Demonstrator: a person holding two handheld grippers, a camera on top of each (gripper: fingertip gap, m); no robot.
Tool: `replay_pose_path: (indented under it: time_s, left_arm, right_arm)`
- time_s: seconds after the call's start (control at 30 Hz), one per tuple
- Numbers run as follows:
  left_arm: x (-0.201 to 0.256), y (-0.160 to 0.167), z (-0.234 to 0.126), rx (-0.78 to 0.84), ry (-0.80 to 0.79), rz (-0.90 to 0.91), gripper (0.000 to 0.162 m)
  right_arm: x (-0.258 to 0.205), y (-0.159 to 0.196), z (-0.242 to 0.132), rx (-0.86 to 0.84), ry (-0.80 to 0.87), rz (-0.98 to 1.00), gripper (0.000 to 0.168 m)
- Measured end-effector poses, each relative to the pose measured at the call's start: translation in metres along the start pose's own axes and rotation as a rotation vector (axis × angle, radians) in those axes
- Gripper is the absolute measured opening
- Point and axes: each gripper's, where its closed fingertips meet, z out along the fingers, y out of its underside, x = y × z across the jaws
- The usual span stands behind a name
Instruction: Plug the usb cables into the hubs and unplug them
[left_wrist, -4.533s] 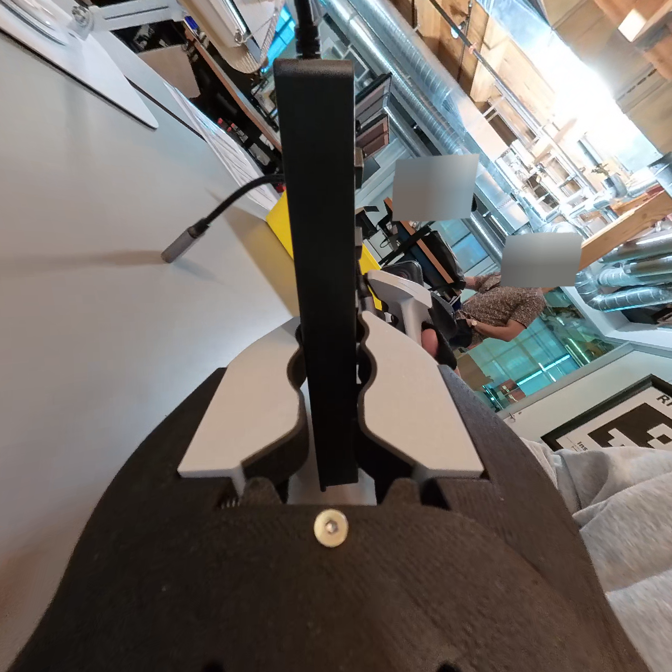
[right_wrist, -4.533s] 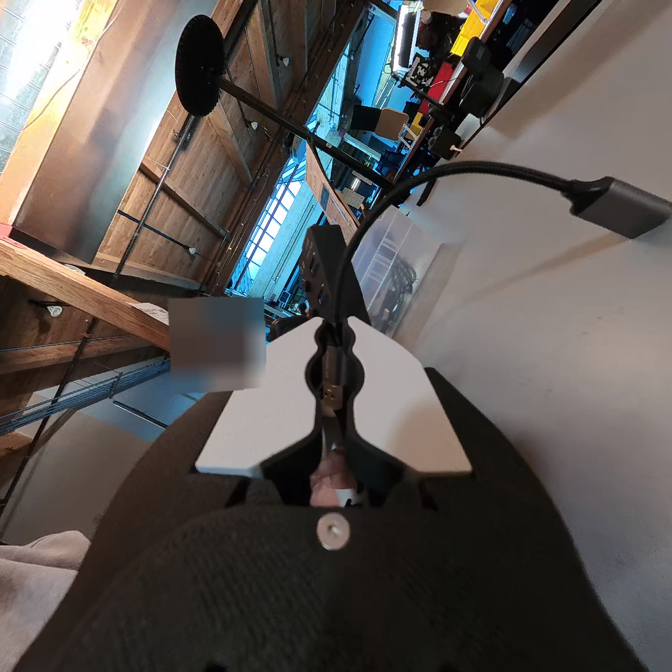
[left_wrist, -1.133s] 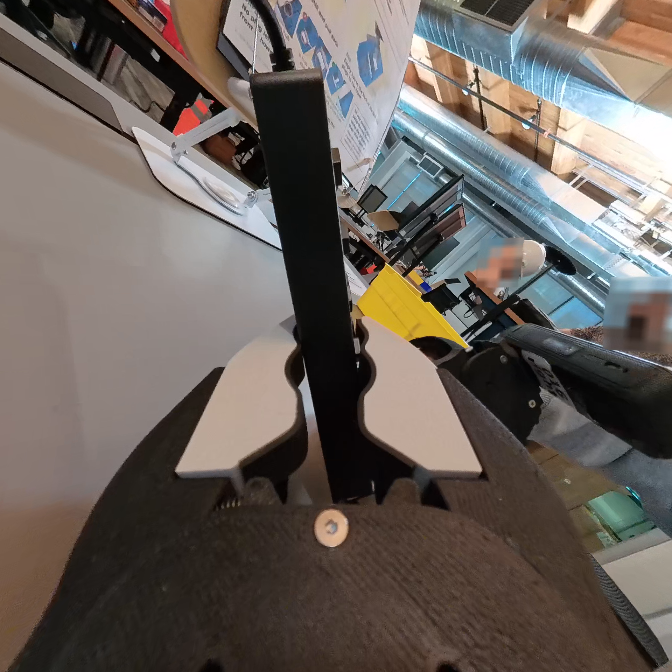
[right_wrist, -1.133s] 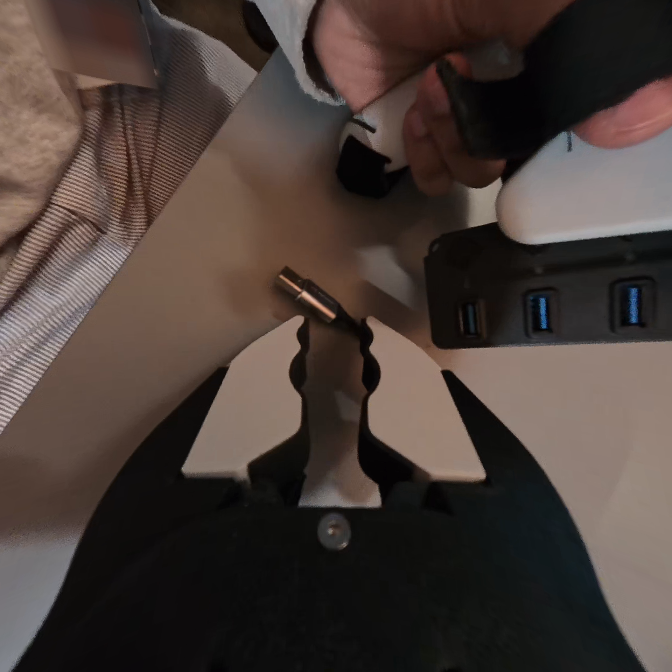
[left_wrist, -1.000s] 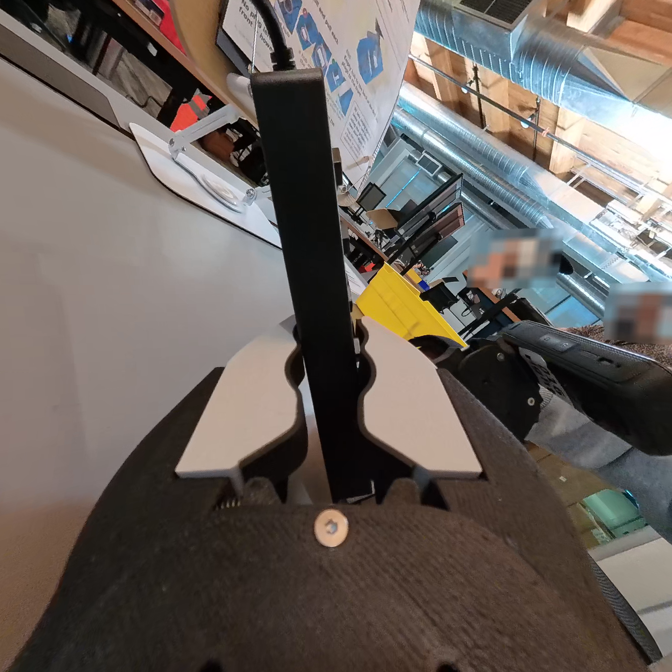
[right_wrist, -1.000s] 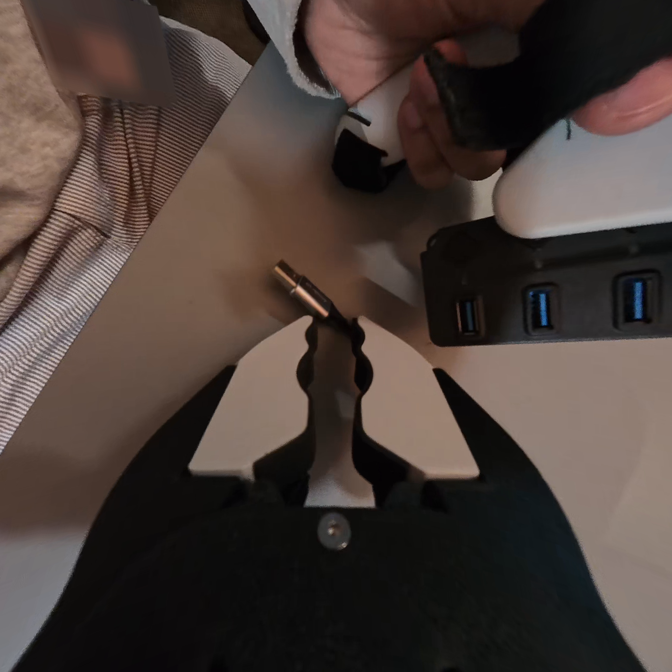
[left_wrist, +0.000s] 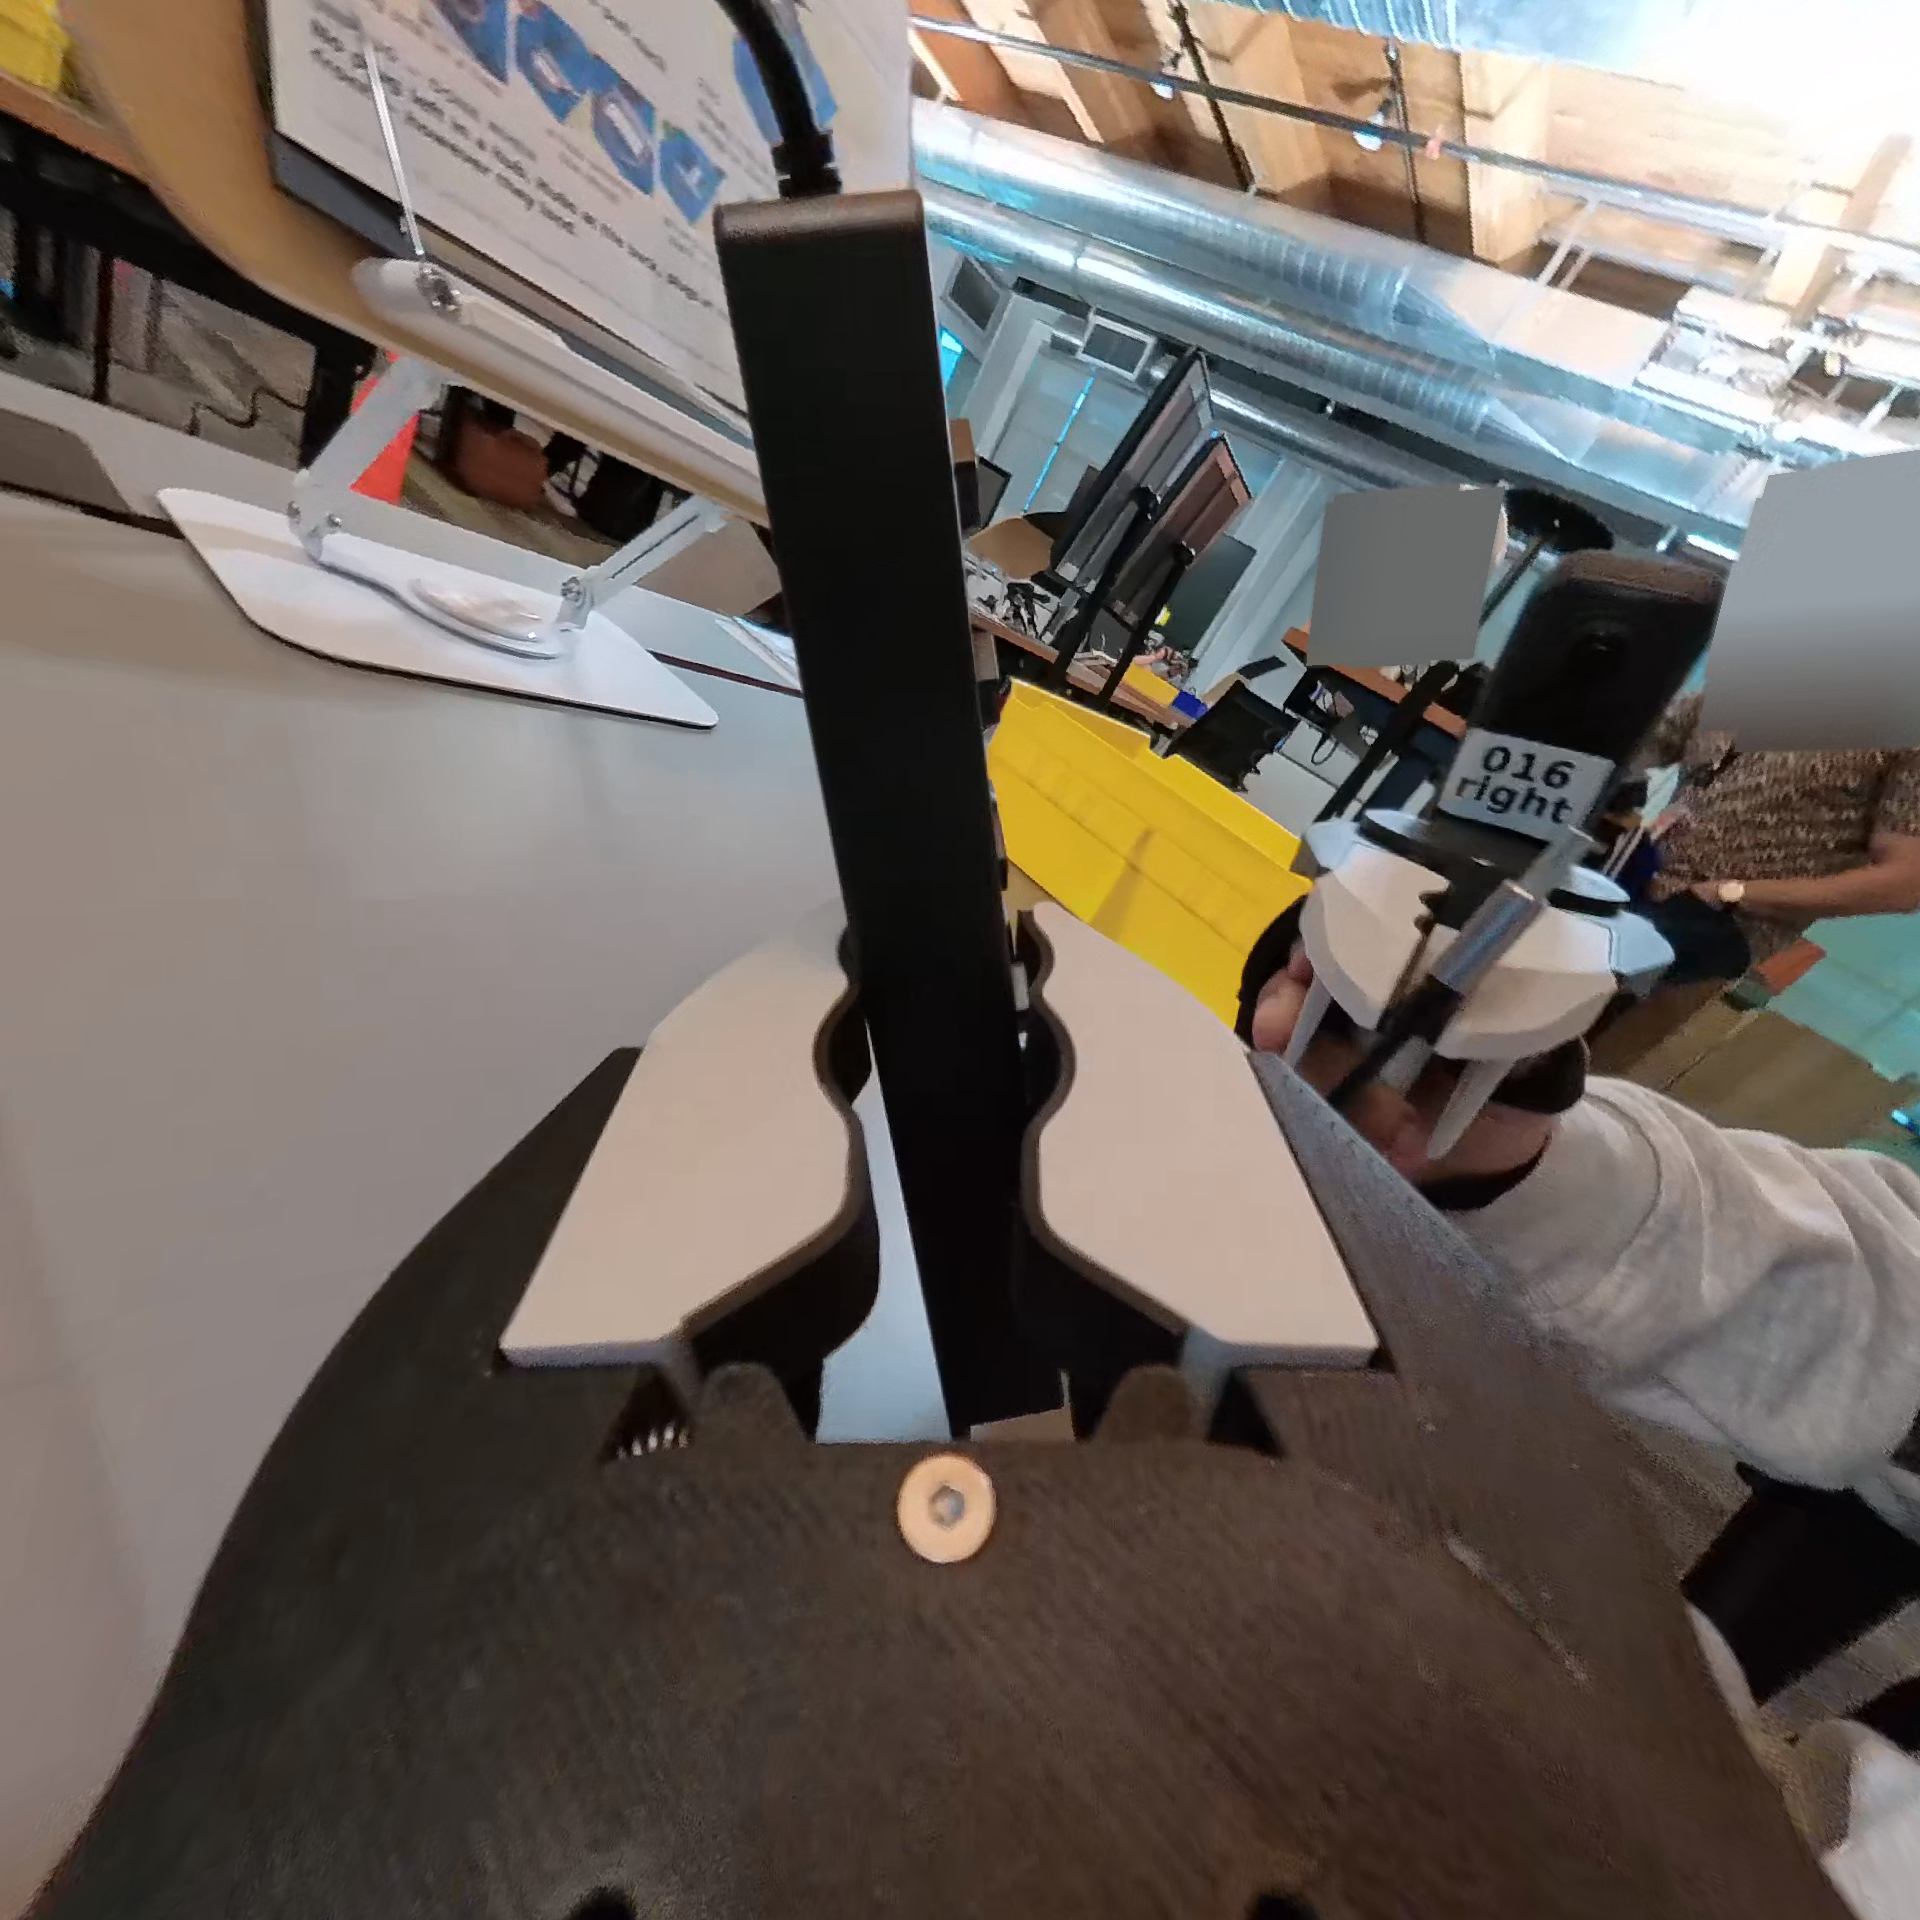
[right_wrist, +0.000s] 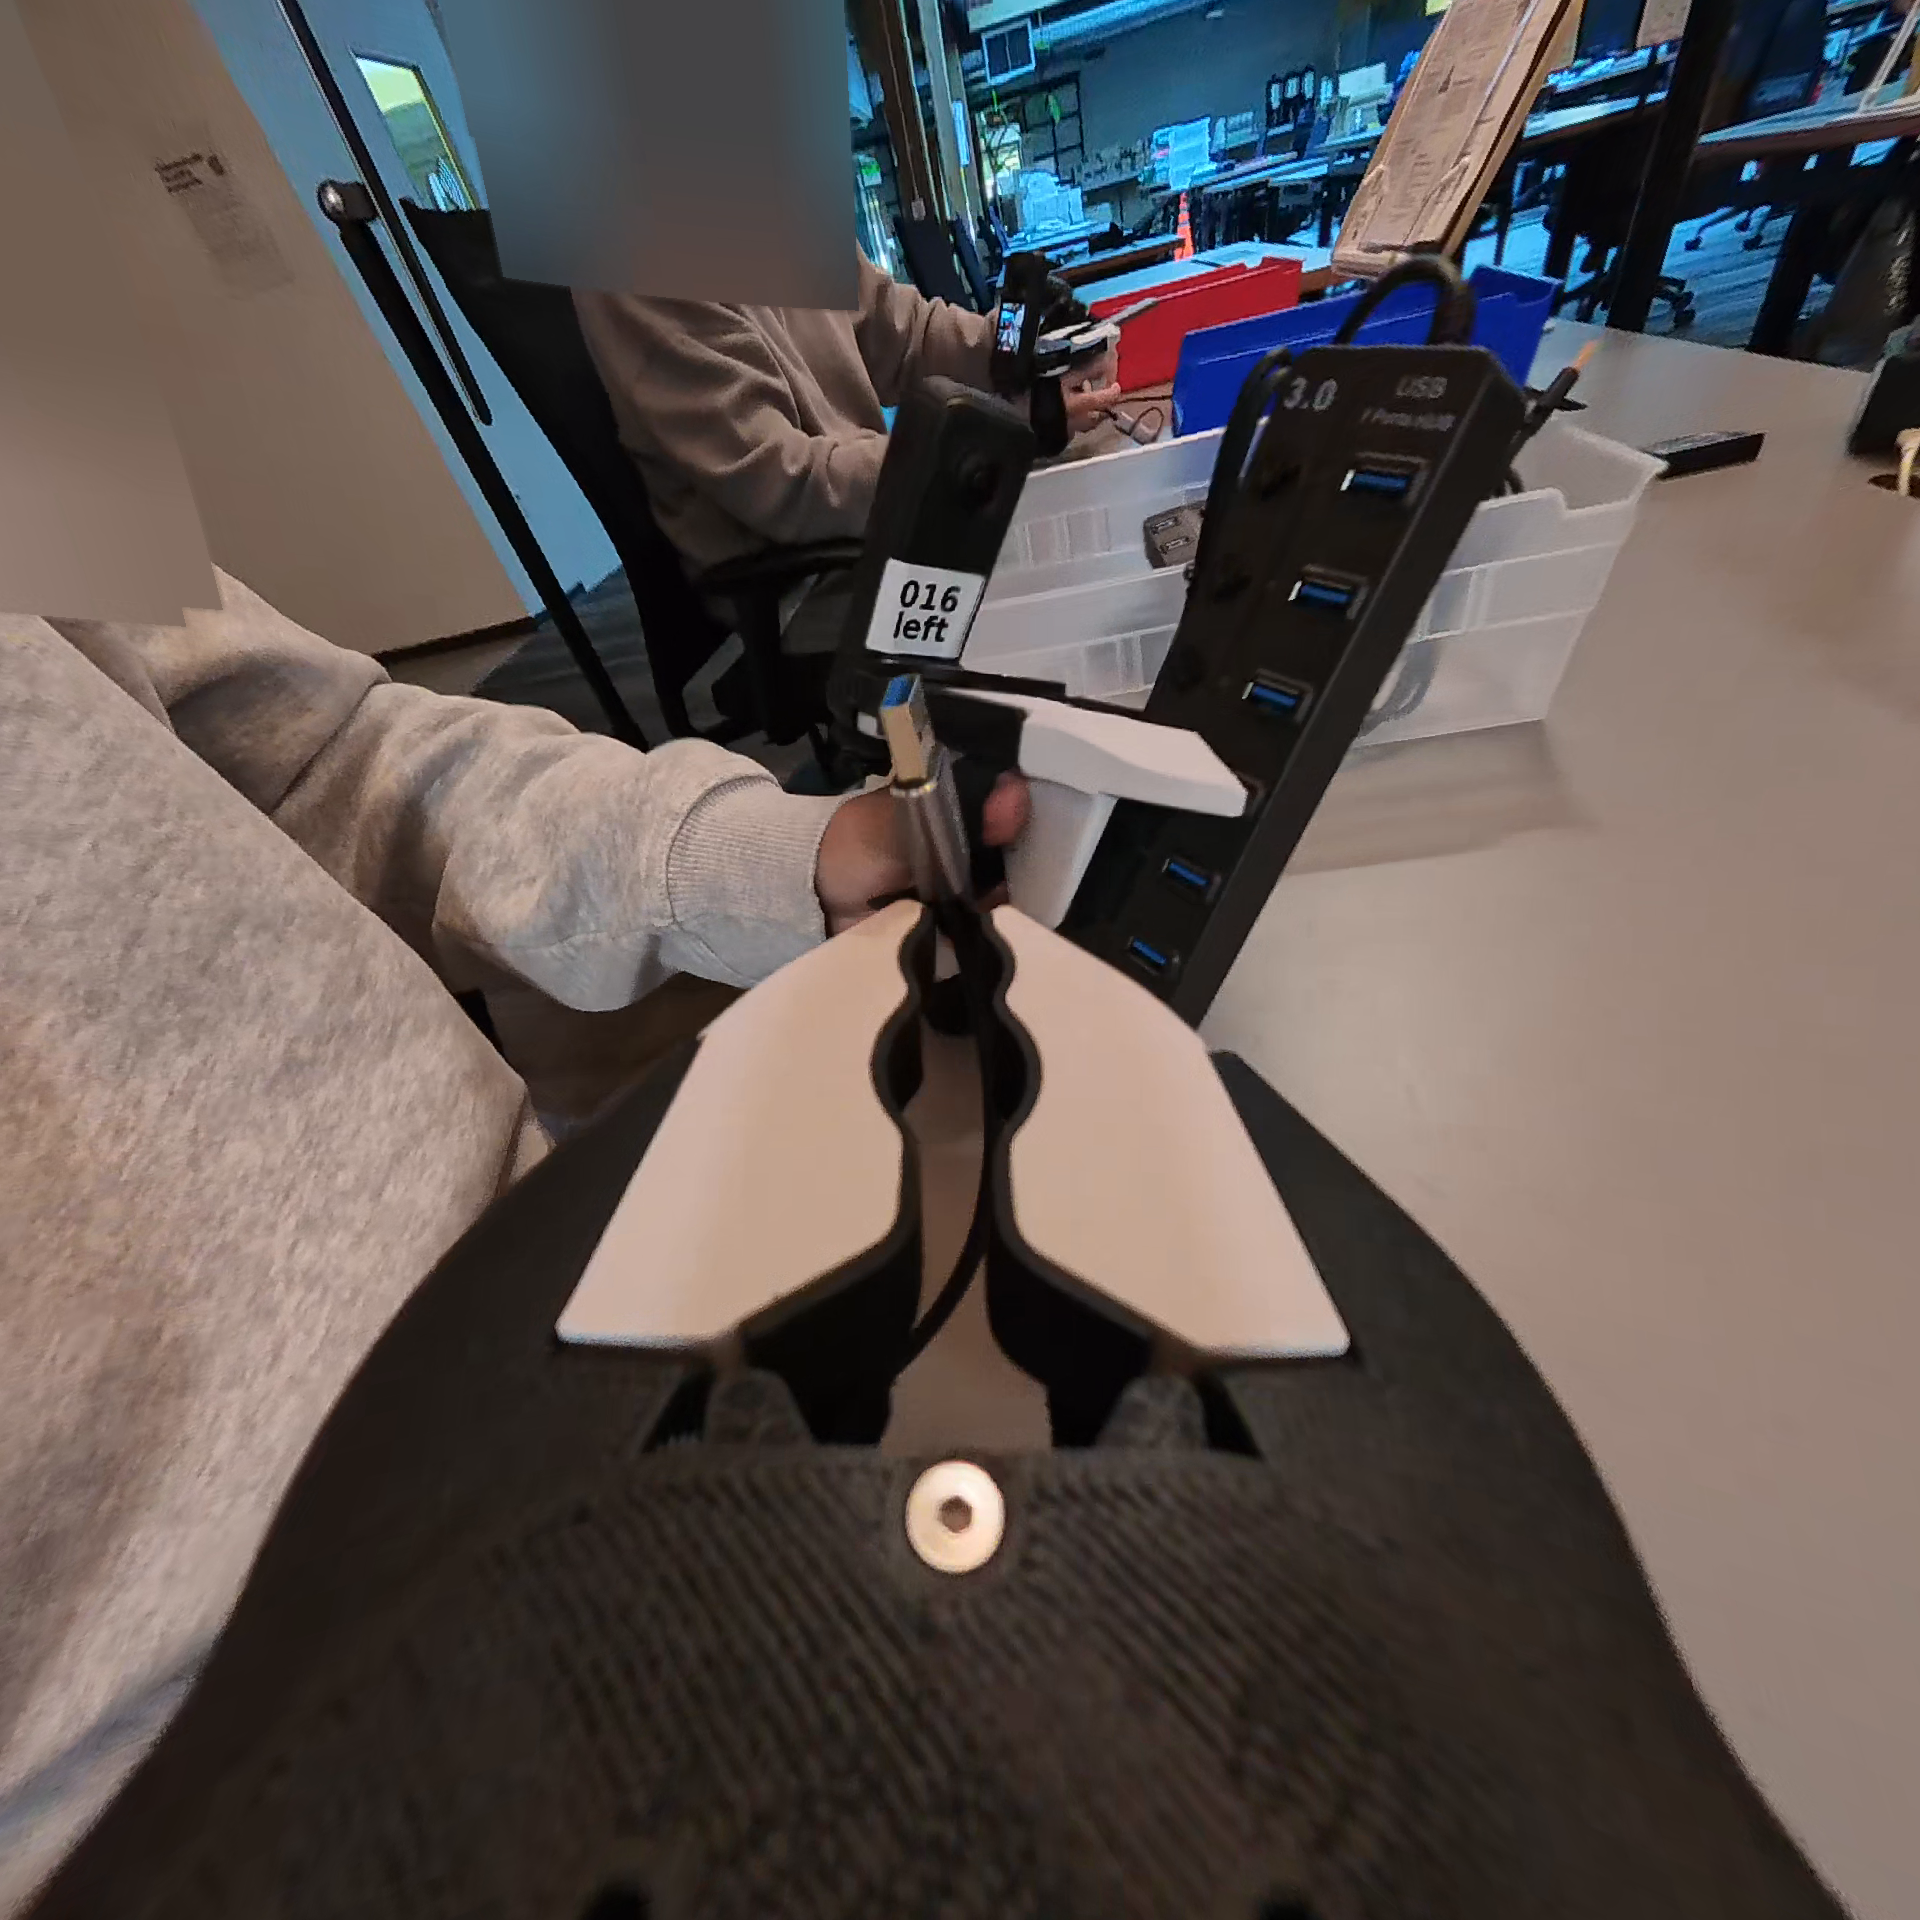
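My left gripper (left_wrist: 940, 935) is shut on a long black USB hub (left_wrist: 873, 623), which stands up between its fingers, back edge toward the camera. In the right wrist view the hub (right_wrist: 1320, 644) leans over the grey table (right_wrist: 1558, 1039) and shows several blue ports; the left gripper's white finger (right_wrist: 1122, 764) clamps its middle. My right gripper (right_wrist: 956, 925) is shut on a black cable just behind its grey metal USB plug (right_wrist: 920, 790). The plug points up, left of the hub and apart from it. The right gripper with the plug also shows in the left wrist view (left_wrist: 1455, 987).
A clear plastic bin (right_wrist: 1507, 582) stands behind the hub, with a blue bin (right_wrist: 1247, 364) and a red bin (right_wrist: 1195, 301) beyond. A yellow bin (left_wrist: 1122, 831) and a white-based document stand (left_wrist: 436, 613) sit on the table. Another person (right_wrist: 727, 416) sits behind.
My right gripper has shut on the cable and lifted the plug off the table, swinging from looking down to level. My left gripper still holds the hub.
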Motion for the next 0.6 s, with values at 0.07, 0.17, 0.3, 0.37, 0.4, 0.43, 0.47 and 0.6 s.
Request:
replay_pose_path:
  time_s: [0.07,0.17,0.3,0.37,0.4,0.43,0.47,0.6]
  left_arm:
    - [0.006,0.002,0.001,-0.012,0.016,0.038,0.026]
    - [0.014,0.005,0.003,-0.034,0.039,0.093,0.025]
    - [0.021,0.007,0.005,-0.036,0.067,0.113,0.025]
    - [0.022,0.007,0.004,-0.035,0.076,0.119,0.025]
    - [0.023,0.007,0.004,-0.034,0.079,0.124,0.025]
    - [0.024,0.007,0.004,-0.035,0.084,0.13,0.025]
    - [0.025,0.008,0.004,-0.038,0.086,0.138,0.025]
    - [0.03,0.01,0.005,-0.05,0.095,0.174,0.025]
  right_arm:
    - [0.002,0.0,-0.003,0.018,-0.014,0.029,0.007]
    - [0.007,-0.002,-0.006,0.057,-0.031,0.084,0.007]
    - [0.009,-0.01,-0.01,0.132,-0.088,0.202,0.007]
    - [0.008,-0.015,-0.011,0.163,-0.132,0.287,0.007]
    - [0.007,-0.016,-0.011,0.168,-0.153,0.326,0.007]
    - [0.005,-0.017,-0.01,0.166,-0.168,0.352,0.007]
    - [0.004,-0.017,-0.008,0.159,-0.173,0.366,0.007]
    - [-0.002,-0.019,-0.003,0.147,-0.19,0.397,0.007]
